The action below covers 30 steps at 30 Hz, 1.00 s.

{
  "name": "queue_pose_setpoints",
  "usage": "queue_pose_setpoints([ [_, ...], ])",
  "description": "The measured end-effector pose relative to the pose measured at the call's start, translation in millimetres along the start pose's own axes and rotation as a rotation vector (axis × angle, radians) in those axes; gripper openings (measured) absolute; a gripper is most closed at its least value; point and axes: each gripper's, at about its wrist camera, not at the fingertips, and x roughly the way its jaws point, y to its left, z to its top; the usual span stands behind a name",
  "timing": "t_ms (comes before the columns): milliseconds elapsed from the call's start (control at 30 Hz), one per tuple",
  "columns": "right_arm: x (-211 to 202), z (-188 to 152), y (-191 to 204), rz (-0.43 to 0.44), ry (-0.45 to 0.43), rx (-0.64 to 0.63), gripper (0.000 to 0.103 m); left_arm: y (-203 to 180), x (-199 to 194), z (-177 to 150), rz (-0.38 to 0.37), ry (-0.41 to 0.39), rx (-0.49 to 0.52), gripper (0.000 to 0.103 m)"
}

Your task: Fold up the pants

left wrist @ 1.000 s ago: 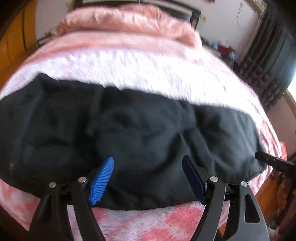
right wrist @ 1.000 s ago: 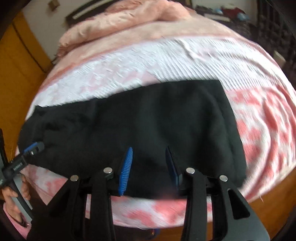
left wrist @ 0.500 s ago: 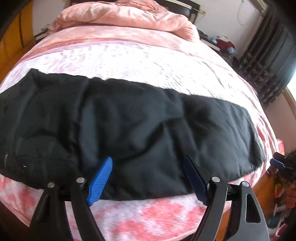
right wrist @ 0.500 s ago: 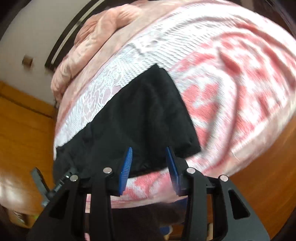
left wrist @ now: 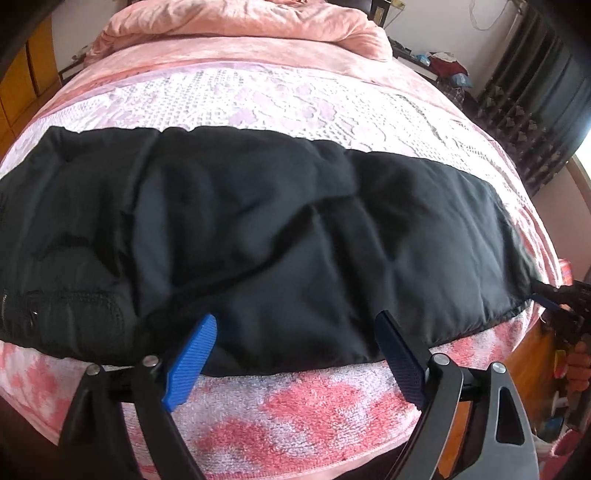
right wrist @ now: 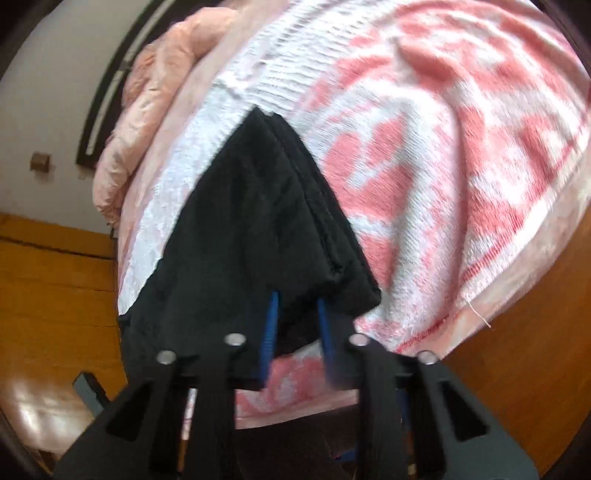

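Black pants lie folded lengthwise across the near part of a bed, waist end at the left, leg ends at the right. My left gripper is open, its blue pads over the pants' near edge at the middle, holding nothing. My right gripper is open at the leg-end corner of the pants, with the hem edge between its blue pads. The right gripper also shows in the left wrist view at the far right edge of the pants.
The bed is covered by a pink and white towel blanket. A bunched pink quilt lies at the headboard end. Wooden cabinets stand at the left, dark curtains at the right. The bed's wooden side runs below the right gripper.
My right gripper has swung from the middle of the pants to the leg-end corner and come down to the hem. My left gripper has moved a little closer to the near edge.
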Motion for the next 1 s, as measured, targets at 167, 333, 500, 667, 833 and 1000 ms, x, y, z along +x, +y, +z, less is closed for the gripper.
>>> queue_pose_setpoints([
  [167,-19,-5,7,0.023,-0.025,-0.036,0.011,-1,3,0,0.003,0.001,0.006,0.088],
  [333,0,-8,-3,-0.065,0.024,-0.024,0.018,-1,6,1,0.012,0.01,0.02,0.088],
  [500,-20,-11,2,-0.095,-0.022,-0.046,0.047,-7,-2,4,-0.031,0.01,0.012,0.088],
  [667,-23,-17,-4,-0.089,0.009,-0.007,0.052,-31,-1,5,-0.066,0.016,0.065,0.09],
  [833,-11,-13,-9,-0.058,0.007,0.027,0.055,-37,12,4,-0.055,0.041,0.083,0.09],
  [1000,6,-3,-16,-0.064,0.021,0.082,0.045,-29,19,4,-0.044,0.05,0.07,0.09],
])
